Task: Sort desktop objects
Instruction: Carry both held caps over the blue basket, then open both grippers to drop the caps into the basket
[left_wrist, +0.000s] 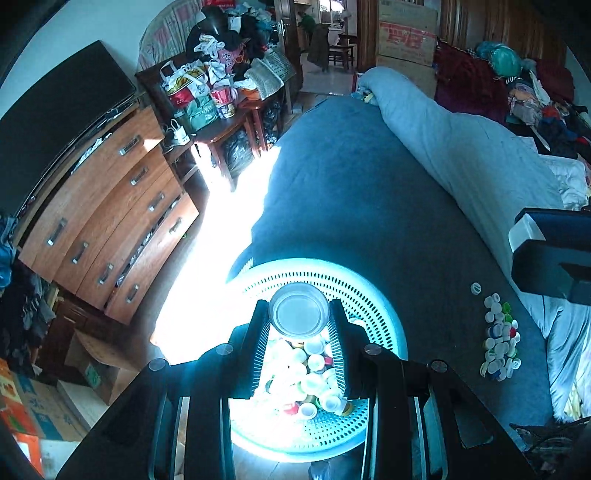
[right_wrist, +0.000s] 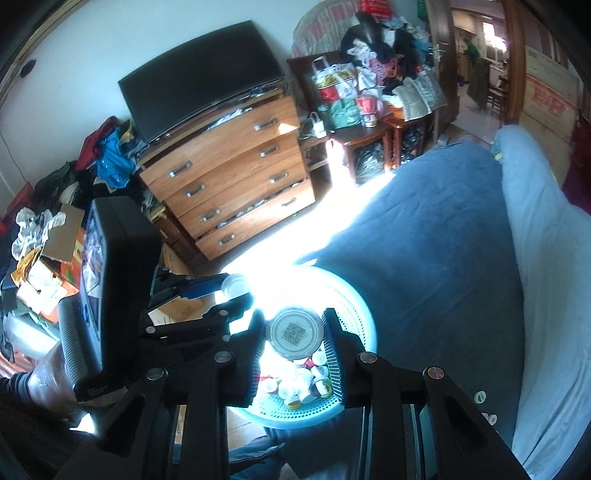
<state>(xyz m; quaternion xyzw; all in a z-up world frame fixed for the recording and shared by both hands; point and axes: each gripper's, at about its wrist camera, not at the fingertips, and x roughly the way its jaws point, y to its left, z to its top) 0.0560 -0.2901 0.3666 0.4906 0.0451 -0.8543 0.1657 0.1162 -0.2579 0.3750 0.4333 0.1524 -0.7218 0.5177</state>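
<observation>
Between the left gripper's (left_wrist: 300, 317) jaws we see a round cap (left_wrist: 299, 315), pinched at its rim, pale and plain-faced. Our right gripper (right_wrist: 295, 334) pinches a QR-printed lid (right_wrist: 294, 333). Both hang above the perforated basket (left_wrist: 373, 295) of bottle caps (left_wrist: 306, 373) on the bed (left_wrist: 362, 192).

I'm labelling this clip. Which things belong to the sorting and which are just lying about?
Job: the cap in the left tongs, the cap in the right tongs, basket, loose caps.
Lying about: dresser, TV, quilt.
</observation>
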